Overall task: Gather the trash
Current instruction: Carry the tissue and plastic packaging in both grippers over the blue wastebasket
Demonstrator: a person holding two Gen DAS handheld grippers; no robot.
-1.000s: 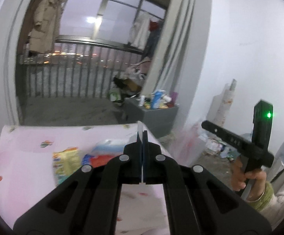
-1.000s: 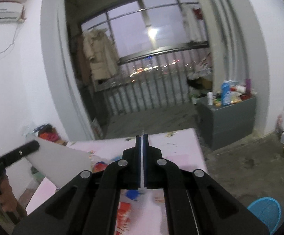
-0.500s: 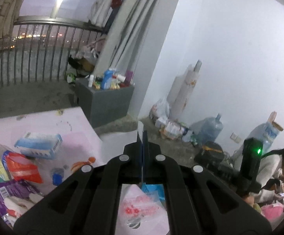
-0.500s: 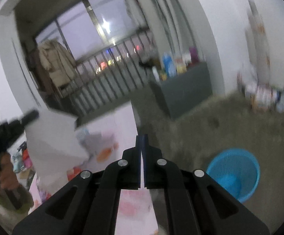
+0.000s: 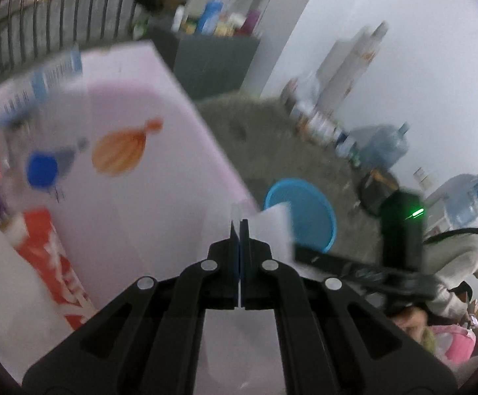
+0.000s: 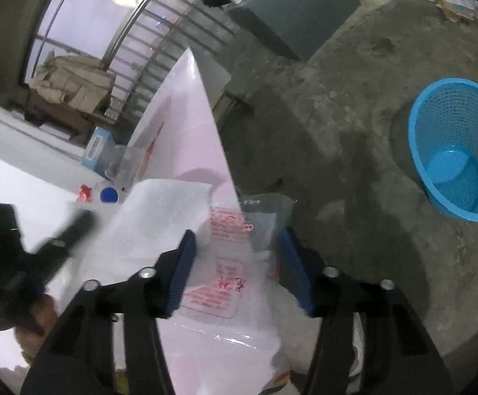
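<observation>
My left gripper (image 5: 239,227) is shut on a white sheet of paper (image 5: 272,227) and holds it over the edge of the pink table (image 5: 146,197); it also shows in the right wrist view (image 6: 160,210). A blue mesh basket (image 5: 300,210) stands on the floor just past the table edge; in the right wrist view the basket (image 6: 456,151) is at the right. My right gripper (image 6: 235,250) is open, its jaws on either side of a clear plastic bag with red print (image 6: 225,263) at the table's edge.
Wrappers, a red packet (image 5: 51,256), a blue cap (image 5: 41,171) and a blue-white tissue pack (image 5: 54,72) lie on the table. A grey cabinet (image 5: 212,59) stands behind. Water jugs (image 5: 384,148) and clutter line the wall. A person sits at the right (image 5: 453,263).
Both grippers have tilted down toward the table edge and floor. My right gripper has opened and now frames the clear bag. My left gripper stays shut on the white sheet, now nearer the basket.
</observation>
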